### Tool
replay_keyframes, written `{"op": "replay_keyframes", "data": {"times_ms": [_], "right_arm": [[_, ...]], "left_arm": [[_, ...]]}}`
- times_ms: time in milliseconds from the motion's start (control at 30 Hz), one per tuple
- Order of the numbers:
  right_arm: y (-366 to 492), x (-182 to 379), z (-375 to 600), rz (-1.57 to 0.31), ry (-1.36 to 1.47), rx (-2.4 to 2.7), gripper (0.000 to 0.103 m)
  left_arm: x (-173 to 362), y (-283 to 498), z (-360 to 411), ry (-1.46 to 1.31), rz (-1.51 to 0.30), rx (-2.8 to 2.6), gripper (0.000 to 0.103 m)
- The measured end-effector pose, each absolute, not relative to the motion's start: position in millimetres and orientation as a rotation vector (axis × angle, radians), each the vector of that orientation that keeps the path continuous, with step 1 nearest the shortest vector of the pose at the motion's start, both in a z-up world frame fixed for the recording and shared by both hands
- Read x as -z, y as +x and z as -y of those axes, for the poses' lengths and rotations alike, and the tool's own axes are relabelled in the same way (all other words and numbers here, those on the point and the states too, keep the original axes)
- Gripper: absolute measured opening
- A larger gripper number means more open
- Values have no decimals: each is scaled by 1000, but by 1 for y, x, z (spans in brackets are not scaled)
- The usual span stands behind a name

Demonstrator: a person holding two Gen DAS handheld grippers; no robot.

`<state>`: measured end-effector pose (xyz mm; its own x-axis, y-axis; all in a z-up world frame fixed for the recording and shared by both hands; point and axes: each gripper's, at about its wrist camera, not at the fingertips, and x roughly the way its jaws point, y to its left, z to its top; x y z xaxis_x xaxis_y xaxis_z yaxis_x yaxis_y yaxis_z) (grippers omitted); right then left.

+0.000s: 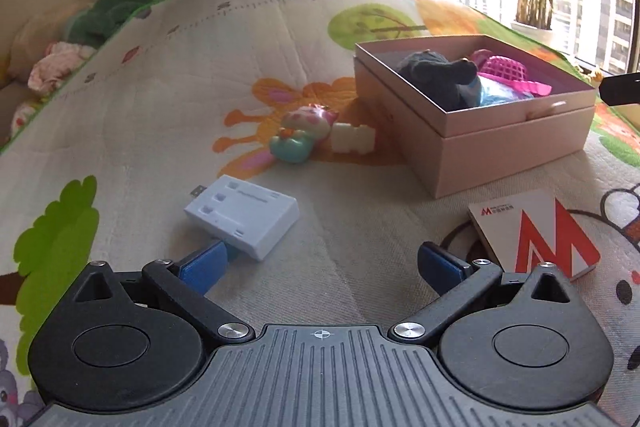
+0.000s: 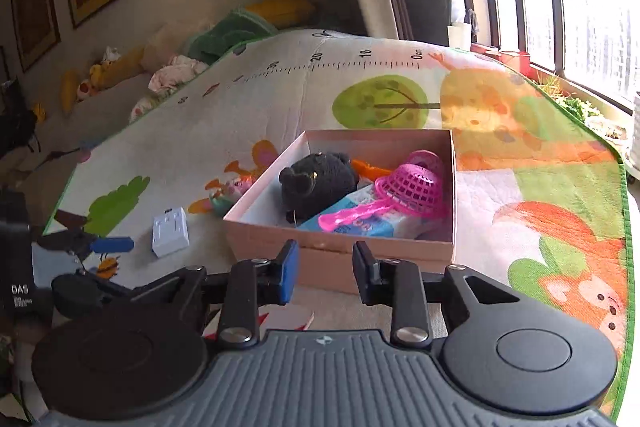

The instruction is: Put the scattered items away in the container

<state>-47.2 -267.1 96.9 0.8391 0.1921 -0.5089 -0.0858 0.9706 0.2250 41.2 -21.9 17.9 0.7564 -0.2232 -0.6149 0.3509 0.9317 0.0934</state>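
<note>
Four items are lying loose on the mat left of the half-filled pink box (image 1: 500,151) — left gripper (image 1: 320,267) spread wide, right gripper (image 2: 326,275) partly open, both holding nothing

The box (image 2: 340,227) wall hides most of the piggy toy (image 2: 236,187) in the right view. The right claw (image 2: 326,277) covers most of the red book (image 2: 260,321). The book's (image 1: 536,231) small words are too tiny to read. The plush (image 2: 316,183) hides part of the orange toy (image 2: 370,169).
</note>
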Motion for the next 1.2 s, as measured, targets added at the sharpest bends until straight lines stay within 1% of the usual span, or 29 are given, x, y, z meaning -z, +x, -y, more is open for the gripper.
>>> {"op": "replay_keyframes", "data": {"times_ms": [133, 167, 200, 233, 367, 600, 700, 767, 800, 833, 867, 933, 1000, 1133, 1200], "right_arm": [[1, -101, 287, -634, 277, -110, 29], [12, -97, 289, -669, 286, -101, 27], [25, -91, 289, -717, 299, -95, 20], [34, -86, 289, -751, 313, -98, 17], [59, -69, 278, -812, 356, -116, 17], [79, -65, 249, -793, 310, -137, 17], [70, -67, 243, -758, 257, -126, 18], [53, -72, 243, -718, 229, -126, 20], [43, -75, 243, -692, 215, -122, 24], [31, -80, 245, -657, 196, -118, 31], [20, -82, 247, -630, 185, -114, 36], [-7, -89, 252, -565, 169, -109, 61], [-36, -92, 258, -513, 159, -116, 73], [-68, -81, 265, -506, 151, -109, 89], [-74, -72, 266, -526, 152, -86, 90]], "left_arm": [[-17, 38, 6, 88, -607, 328, 103], [-16, 36, 4, 76, -591, 334, 103], [-14, 33, 3, 67, -577, 343, 103], [-12, 32, 2, 59, -569, 353, 103], [-9, 32, -3, 22, -569, 385, 103], [-7, 35, -8, -9, -579, 390, 103], [-7, 35, -7, -1, -582, 389, 103], [-6, 35, -6, 2, -589, 384, 103], [-6, 36, -6, 5, -592, 382, 103], [-6, 36, -5, 8, -596, 379, 103], [-6, 36, -4, 14, -599, 376, 103], [-7, 36, -3, 36, -598, 375, 103], [-10, 36, -2, 86, -577, 361, 103], [-21, 48, -2, 224, -530, 339, 103], [-23, 64, -2, 279, -550, 332, 103]]}}
